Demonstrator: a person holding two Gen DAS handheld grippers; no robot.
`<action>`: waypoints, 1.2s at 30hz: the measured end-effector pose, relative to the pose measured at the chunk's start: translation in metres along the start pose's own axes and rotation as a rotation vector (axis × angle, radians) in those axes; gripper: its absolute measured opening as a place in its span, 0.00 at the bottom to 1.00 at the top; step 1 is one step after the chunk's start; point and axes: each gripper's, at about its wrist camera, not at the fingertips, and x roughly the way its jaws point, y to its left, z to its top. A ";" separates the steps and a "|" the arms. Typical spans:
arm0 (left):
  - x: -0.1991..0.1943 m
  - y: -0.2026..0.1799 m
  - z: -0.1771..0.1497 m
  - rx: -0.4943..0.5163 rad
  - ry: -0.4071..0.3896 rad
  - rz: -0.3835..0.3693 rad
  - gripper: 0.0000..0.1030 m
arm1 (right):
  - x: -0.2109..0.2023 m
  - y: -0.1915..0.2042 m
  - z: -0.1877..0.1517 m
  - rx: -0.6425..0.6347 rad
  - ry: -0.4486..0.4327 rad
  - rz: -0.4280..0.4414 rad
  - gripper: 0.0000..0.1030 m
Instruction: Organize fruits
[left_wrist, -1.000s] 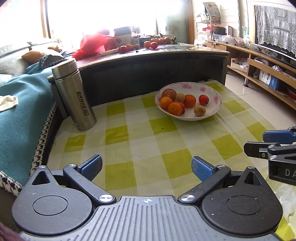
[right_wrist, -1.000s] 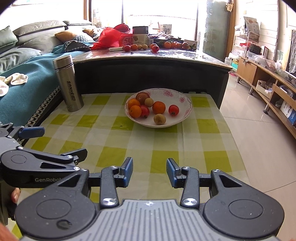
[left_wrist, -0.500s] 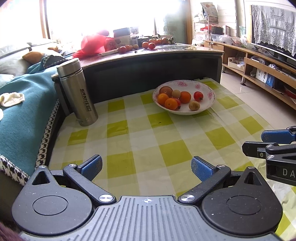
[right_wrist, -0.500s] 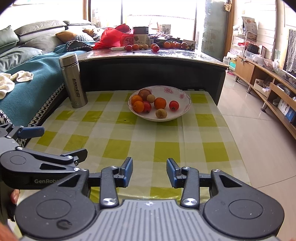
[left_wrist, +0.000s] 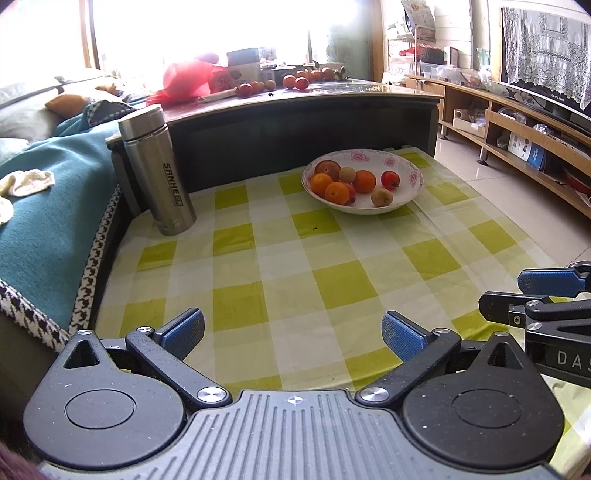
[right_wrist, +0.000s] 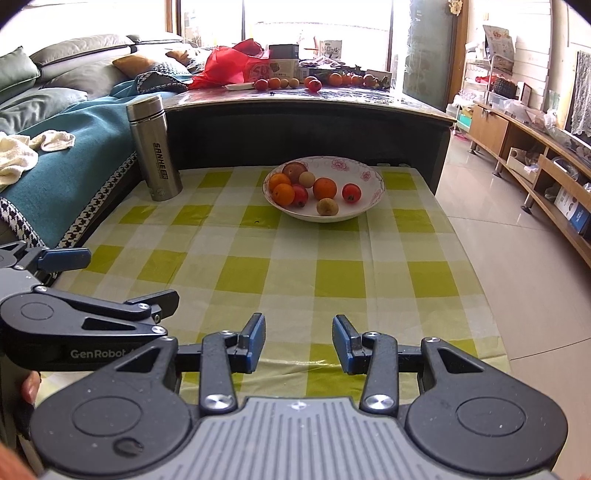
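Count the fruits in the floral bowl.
7 in the bowl: brownish apple at the back, pale one, three oranges, red one right, tan one front. Another red may hide more.

The desk's cloth (right_wrist: 332, 273) is checked yellow-green and white. The white bowl (right_wrist: 364, 175) bears pink flowers and holds orange, red and tan fruits (right_wrist: 324, 188). Steel flask (right_wrist: 155, 147), teal blanket (right_wrist: 81, 158).
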 end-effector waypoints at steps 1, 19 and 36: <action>-0.001 0.000 -0.001 0.001 0.002 0.000 1.00 | 0.000 0.000 0.000 0.000 0.000 0.000 0.44; -0.011 -0.006 -0.011 0.007 0.015 -0.010 1.00 | -0.009 0.005 -0.012 0.002 0.009 0.005 0.44; -0.014 -0.008 -0.017 0.013 0.026 -0.002 1.00 | -0.013 0.007 -0.015 0.002 0.009 0.008 0.44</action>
